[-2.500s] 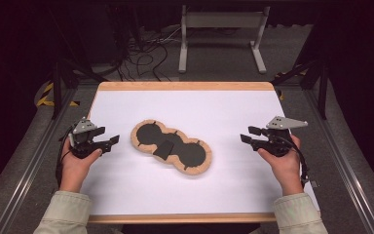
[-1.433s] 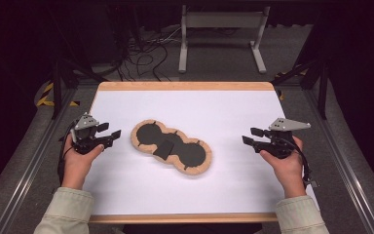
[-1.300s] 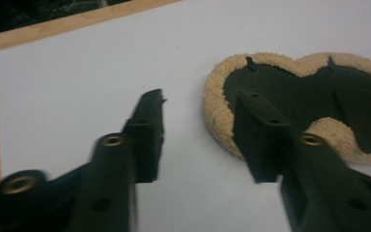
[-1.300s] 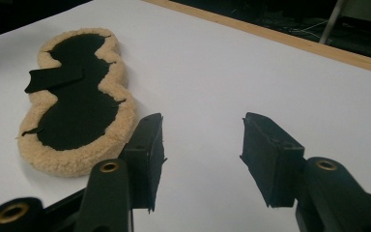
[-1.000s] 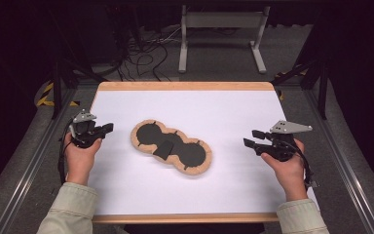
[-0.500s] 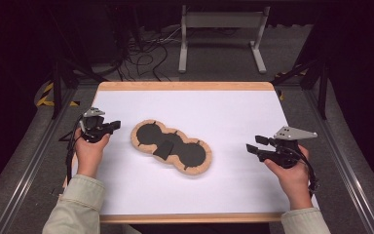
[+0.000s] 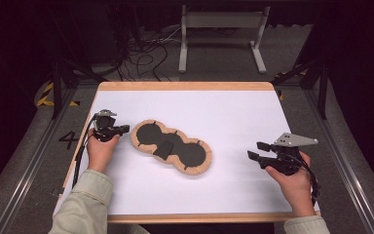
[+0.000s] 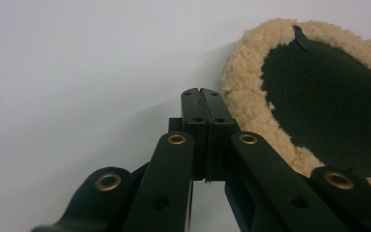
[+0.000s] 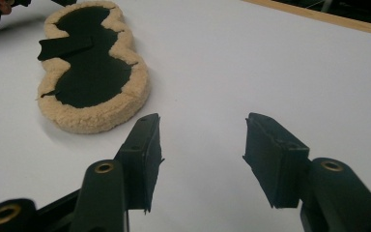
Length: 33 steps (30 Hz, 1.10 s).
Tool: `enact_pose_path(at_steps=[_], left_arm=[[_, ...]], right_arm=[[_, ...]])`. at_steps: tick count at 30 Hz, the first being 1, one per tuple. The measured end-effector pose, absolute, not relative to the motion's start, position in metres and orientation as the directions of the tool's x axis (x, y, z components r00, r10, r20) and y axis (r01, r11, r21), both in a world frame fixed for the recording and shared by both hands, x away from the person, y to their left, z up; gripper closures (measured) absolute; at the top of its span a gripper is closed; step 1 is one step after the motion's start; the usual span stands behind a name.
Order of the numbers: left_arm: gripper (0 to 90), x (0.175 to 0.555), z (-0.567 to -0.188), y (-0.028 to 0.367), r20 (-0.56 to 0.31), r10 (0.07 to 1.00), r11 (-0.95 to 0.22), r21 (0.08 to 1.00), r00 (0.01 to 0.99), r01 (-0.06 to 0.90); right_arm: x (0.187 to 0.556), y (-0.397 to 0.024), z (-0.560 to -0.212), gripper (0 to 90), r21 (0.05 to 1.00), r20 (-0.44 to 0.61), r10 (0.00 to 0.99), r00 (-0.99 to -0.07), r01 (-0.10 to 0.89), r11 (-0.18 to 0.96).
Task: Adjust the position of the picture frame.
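A peanut-shaped pad (image 7: 170, 147) with a tan fleece rim and black inner panels lies on the white table top (image 7: 224, 117). It also appears as the pad (image 8: 314, 96) in the left gripper view and the pad (image 9: 94, 67) in the right gripper view. My left gripper (image 7: 122, 129) is shut with nothing in it, its tips just beside the pad's left fleece edge; the left gripper (image 8: 202, 94) shows both jaws pressed together. My right gripper (image 7: 255, 151) hovers at the table's right side, well away from the pad. The right gripper (image 9: 200, 145) stands open and empty.
A short black strap (image 7: 164, 149) lies across the pad's middle. The table has a wooden border (image 7: 185, 86). Behind it stand a white metal frame (image 7: 221, 34) and loose cables (image 7: 141, 53) on the dark floor. Black posts flank both sides.
My left hand has moved right and down, bringing the shut gripper up to the pad's left edge. The right hand has drifted slightly toward the table's near right.
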<state>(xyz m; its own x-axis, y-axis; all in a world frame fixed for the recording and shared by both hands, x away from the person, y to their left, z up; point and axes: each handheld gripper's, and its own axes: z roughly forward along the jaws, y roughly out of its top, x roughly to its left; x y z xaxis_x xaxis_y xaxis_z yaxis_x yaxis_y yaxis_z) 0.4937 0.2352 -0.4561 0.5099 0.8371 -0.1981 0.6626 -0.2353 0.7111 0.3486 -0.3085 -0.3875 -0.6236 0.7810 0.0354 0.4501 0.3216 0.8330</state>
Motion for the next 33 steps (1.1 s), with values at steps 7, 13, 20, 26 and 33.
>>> enact_pose_path(at_steps=[7, 13, 20, 26, 33], left_arm=[[90.0, 0.495, -0.461, 0.23, -0.203, 0.819, -0.261, 0.7, 0.536, 0.665], [90.0, 0.495, -0.461, 0.228, -0.198, 0.811, -0.275, 0.702, 0.551, 0.657], [90.0, 0.494, -0.461, 0.225, -0.203, 0.792, -0.289, 0.706, 0.576, 0.647], [90.0, 0.49, -0.46, 0.219, -0.204, 0.778, -0.309, 0.7, 0.595, 0.644], [90.0, 0.482, -0.458, 0.2, -0.21, 0.734, -0.358, 0.689, 0.646, 0.63]], right_arm=[[0.348, -0.309, -0.388, 47.0, 0.832, 0.037, 0.782, -0.622, 0.452, 0.32], [0.349, -0.309, -0.388, 46.7, 0.831, 0.04, 0.782, -0.622, 0.455, 0.32], [0.349, -0.309, -0.388, 46.5, 0.832, 0.042, 0.781, -0.623, 0.455, 0.318], [0.35, -0.308, -0.388, 46.2, 0.829, 0.048, 0.78, -0.624, 0.461, 0.318], [0.352, -0.306, -0.389, 45.7, 0.828, 0.049, 0.776, -0.628, 0.461, 0.32]])
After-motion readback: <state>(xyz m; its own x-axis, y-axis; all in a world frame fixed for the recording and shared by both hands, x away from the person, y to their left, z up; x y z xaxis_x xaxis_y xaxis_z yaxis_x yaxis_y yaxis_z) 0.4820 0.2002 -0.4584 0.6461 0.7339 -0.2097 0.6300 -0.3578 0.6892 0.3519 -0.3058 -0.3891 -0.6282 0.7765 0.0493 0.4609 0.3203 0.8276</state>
